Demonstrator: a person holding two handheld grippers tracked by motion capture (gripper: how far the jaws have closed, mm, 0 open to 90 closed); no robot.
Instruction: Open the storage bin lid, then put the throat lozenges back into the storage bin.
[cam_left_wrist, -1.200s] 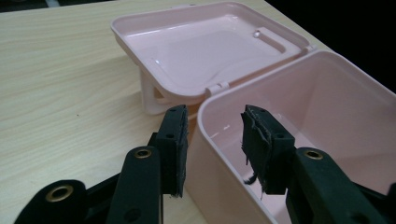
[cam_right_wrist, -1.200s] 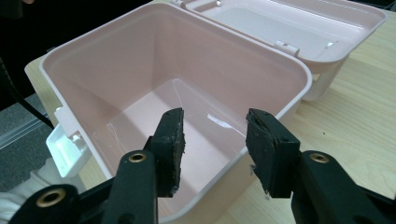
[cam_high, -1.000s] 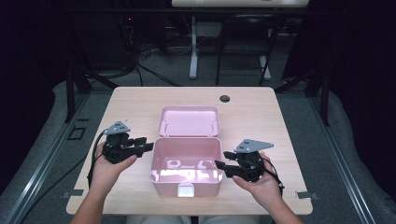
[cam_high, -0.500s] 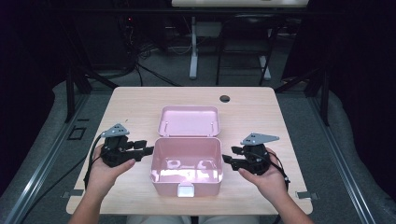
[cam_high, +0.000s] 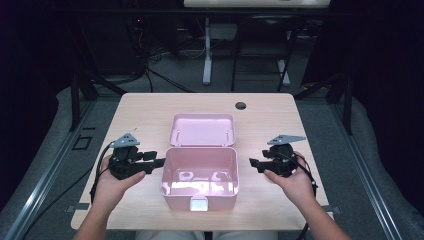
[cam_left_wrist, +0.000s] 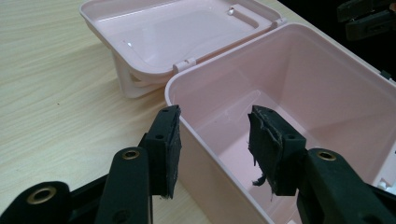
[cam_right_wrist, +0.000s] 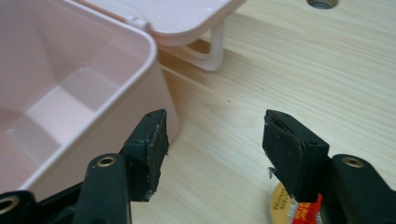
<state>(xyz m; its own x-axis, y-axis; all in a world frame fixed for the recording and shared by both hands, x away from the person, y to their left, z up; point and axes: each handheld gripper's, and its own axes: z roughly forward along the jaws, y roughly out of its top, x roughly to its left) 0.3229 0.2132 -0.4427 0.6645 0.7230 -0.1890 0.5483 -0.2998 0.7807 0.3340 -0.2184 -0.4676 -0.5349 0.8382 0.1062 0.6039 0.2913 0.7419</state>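
Note:
An open pink box (cam_high: 200, 200) stands mid-table, its lid (cam_high: 202, 129) laid back behind it, and the inside is bare pink. My left gripper (cam_high: 159, 161) is at the box's left wall. In the left gripper view its jaws (cam_left_wrist: 212, 126) straddle that wall's rim (cam_left_wrist: 196, 84), one inside and one outside. They have just been opening, and the pads stand off the wall. My right gripper (cam_high: 252, 162) hovers to the right of the box, apart from it. Its jaws (cam_right_wrist: 212, 135) have just been opening, with only table between them beside the box wall (cam_right_wrist: 159, 93).
A round cable hole (cam_high: 240, 105) sits in the table behind the lid. A white latch (cam_high: 199, 204) is on the box's front. A yellow round thing with a red bit (cam_right_wrist: 282, 205) lies partly hidden under the right jaw. Bare wood (cam_high: 270, 125) lies right of the box.
My right gripper has drawn away from the box's right wall toward the right, and its jaws stand wider. The left gripper kept its place, with its jaws a little wider.

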